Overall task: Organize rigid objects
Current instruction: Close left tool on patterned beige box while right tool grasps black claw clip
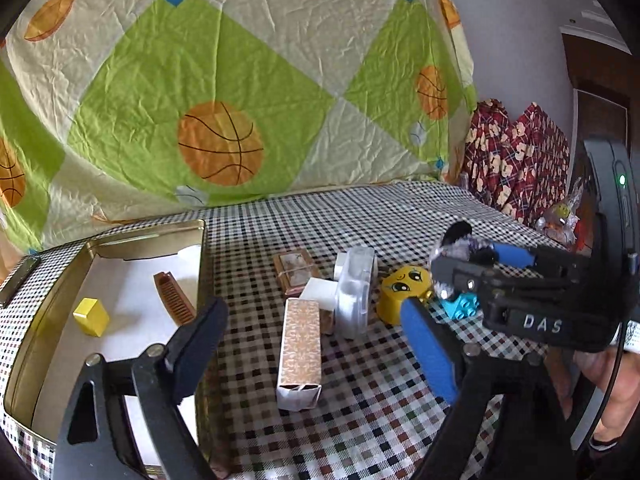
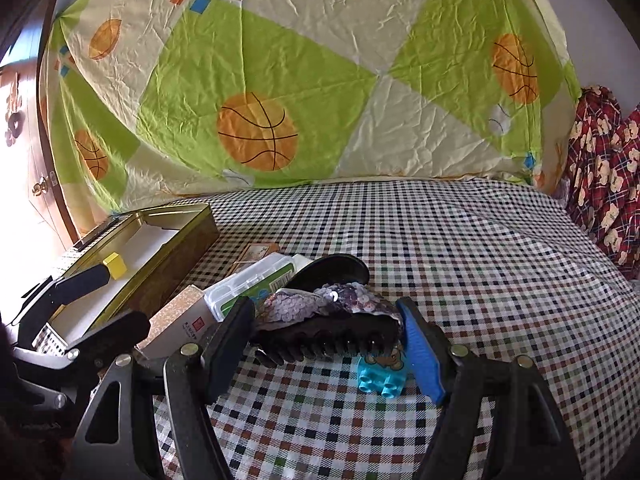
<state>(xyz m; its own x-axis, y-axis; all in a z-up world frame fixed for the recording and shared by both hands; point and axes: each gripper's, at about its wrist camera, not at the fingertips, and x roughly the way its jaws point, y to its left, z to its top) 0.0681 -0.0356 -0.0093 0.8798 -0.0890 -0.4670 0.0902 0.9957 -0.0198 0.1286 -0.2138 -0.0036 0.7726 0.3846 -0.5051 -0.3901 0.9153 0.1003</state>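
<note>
Two tools are at work over a counter [image 1: 360,216] covered in small checked cloth, with a basketball-print sheet [image 1: 224,80] hung behind it.

At the far left in the left wrist view lies an open gold tin [image 1: 132,236], its white floor holding a yellow block [image 1: 91,317] and a brown comb [image 1: 173,298], apart from each other. The left tool [image 1: 316,334] hangs just right of the tin with its jaws standing wide and nothing pressed between them; its left finger overlaps the tin's right wall in the picture, its blue-padded right finger sits in front of the cluster of things.

Between those fingers, on the cloth, a tall patterned carton [image 1: 301,354] lies with its white end toward the camera. Behind it are a small brown box [image 1: 295,270], a white block [image 1: 320,294] and a clear plastic case [image 1: 355,292] standing on edge, all close together. Right of these sits a yellow toy with a cartoon face [image 1: 404,288], and just beside it a turquoise studded brick [image 1: 462,307].

Farthest right is the right tool [image 2: 326,330], closed on a dark toothed hair claw with a pale sequinned top [image 2: 332,320], held clear above the cloth. In the right wrist view the brick [image 2: 382,378] lies directly under the claw. A red patterned cloth [image 1: 516,148] is heaped at the counter's far right edge.
</note>
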